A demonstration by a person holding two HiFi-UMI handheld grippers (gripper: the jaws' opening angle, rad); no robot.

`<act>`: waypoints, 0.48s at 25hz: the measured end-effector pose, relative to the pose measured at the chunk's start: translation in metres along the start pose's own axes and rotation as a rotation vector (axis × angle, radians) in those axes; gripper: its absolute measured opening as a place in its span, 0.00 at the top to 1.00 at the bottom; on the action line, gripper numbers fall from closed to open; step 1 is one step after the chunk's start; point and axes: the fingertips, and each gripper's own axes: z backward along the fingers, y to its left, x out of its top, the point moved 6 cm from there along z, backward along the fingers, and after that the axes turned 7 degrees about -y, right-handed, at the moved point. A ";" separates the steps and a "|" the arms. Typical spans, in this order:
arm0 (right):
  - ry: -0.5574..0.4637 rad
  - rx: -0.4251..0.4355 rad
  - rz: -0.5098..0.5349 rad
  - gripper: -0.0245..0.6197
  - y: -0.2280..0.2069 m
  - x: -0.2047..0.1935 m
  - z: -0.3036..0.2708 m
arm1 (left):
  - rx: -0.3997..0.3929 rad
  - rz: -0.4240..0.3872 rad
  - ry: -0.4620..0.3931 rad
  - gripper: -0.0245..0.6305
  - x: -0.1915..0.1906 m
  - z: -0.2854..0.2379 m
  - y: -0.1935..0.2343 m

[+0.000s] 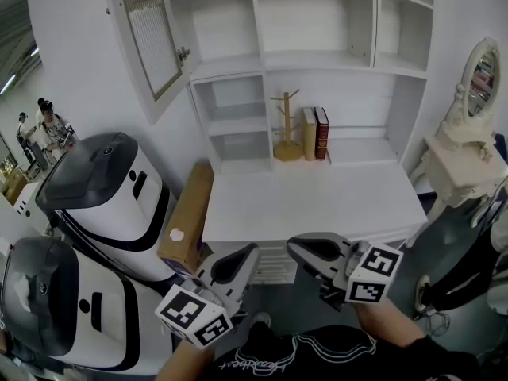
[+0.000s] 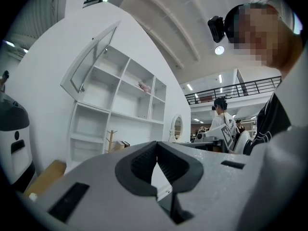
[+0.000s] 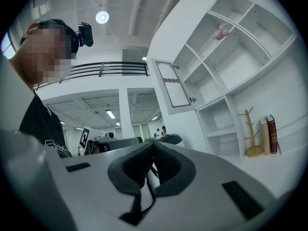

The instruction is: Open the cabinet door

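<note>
Two hand-held grippers are held low in front of the desk [image 1: 317, 201], well apart from the cabinet door [image 1: 151, 34]. The left hand-held gripper [image 1: 242, 259] and the right hand-held gripper [image 1: 305, 248] each have their jaws pressed together with nothing between them. The door stands swung wide out at the upper left of the white shelf unit [image 1: 255, 22], leaving the top-left compartment exposed. It has a white frame around a pale, ribbed-looking pane with gold-coloured trim near the top. A small metal knob [image 1: 184, 54] sits low on one side edge.
</note>
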 end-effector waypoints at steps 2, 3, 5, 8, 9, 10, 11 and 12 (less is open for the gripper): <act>0.001 0.005 0.010 0.95 0.005 0.002 0.004 | 0.001 -0.017 -0.002 0.96 0.002 0.001 -0.007; 0.001 0.007 0.017 0.95 0.008 0.002 0.005 | 0.001 -0.024 -0.002 0.96 0.003 0.002 -0.009; 0.000 0.011 0.030 0.95 0.012 0.002 0.008 | -0.001 -0.033 -0.006 0.96 0.004 0.004 -0.014; -0.004 0.014 0.048 0.95 0.016 0.004 0.013 | -0.001 -0.047 -0.013 0.96 0.007 0.006 -0.019; -0.006 0.015 0.052 0.95 0.017 0.006 0.014 | 0.001 -0.051 -0.015 0.96 0.009 0.007 -0.021; -0.008 0.017 0.054 0.95 0.019 0.008 0.015 | 0.003 -0.053 -0.016 0.96 0.010 0.007 -0.024; -0.009 0.018 0.056 0.95 0.020 0.009 0.017 | 0.003 -0.055 -0.016 0.96 0.011 0.007 -0.027; -0.010 0.020 0.056 0.95 0.022 0.010 0.019 | 0.003 -0.057 -0.016 0.96 0.012 0.008 -0.030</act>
